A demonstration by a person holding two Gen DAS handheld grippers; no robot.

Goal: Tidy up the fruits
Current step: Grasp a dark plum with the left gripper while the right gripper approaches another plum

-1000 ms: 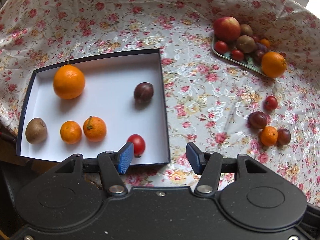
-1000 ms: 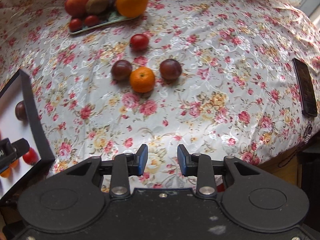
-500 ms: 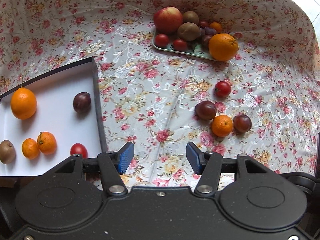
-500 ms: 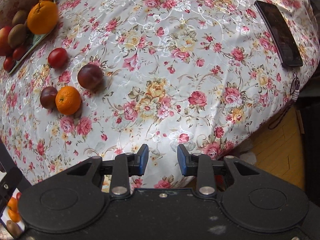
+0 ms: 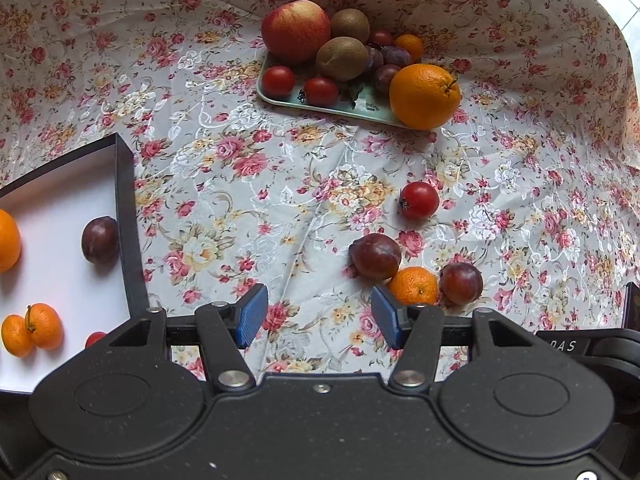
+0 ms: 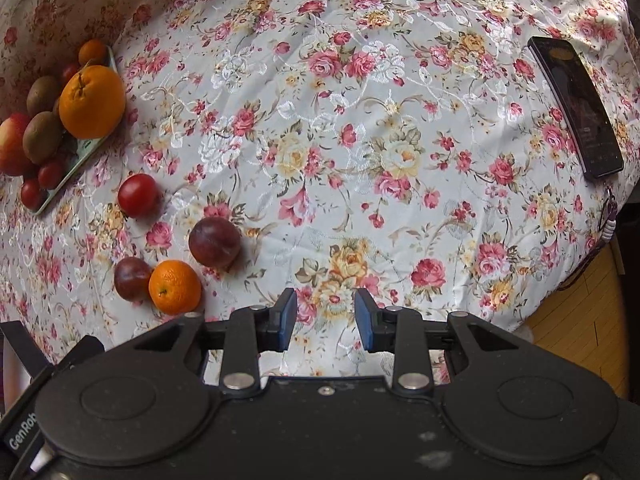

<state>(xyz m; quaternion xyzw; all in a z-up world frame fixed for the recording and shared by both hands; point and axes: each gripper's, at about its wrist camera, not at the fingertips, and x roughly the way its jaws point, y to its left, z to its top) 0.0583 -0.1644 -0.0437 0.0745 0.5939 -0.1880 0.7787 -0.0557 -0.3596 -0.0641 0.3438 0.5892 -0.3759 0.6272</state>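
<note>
Loose on the floral cloth lie a red tomato (image 5: pixel 419 200), two dark plums (image 5: pixel 375 256) (image 5: pixel 461 283) and a small mandarin (image 5: pixel 414 286). My left gripper (image 5: pixel 319 317) hangs open and empty just in front of them, the mandarin beside its right finger. At the left, the white box (image 5: pixel 122 208) holds a plum (image 5: pixel 99 239), oranges and mandarins. In the right wrist view the same mandarin (image 6: pixel 175 287), plums (image 6: pixel 215 241) and tomato (image 6: pixel 137 195) lie to the left of my right gripper (image 6: pixel 326 315), which is open and holds nothing.
A pale green tray (image 5: pixel 340 106) at the back carries an apple (image 5: pixel 296 31), kiwis, tomatoes, plums and a big orange (image 5: pixel 425 96). A black phone (image 6: pixel 574 106) lies near the table's right edge, where the cloth drops toward a wooden floor (image 6: pixel 576 324).
The left gripper has swung right, away from the white box toward the loose fruit. The right gripper has turned right, so the fruit has slid to its left and the phone came into view.
</note>
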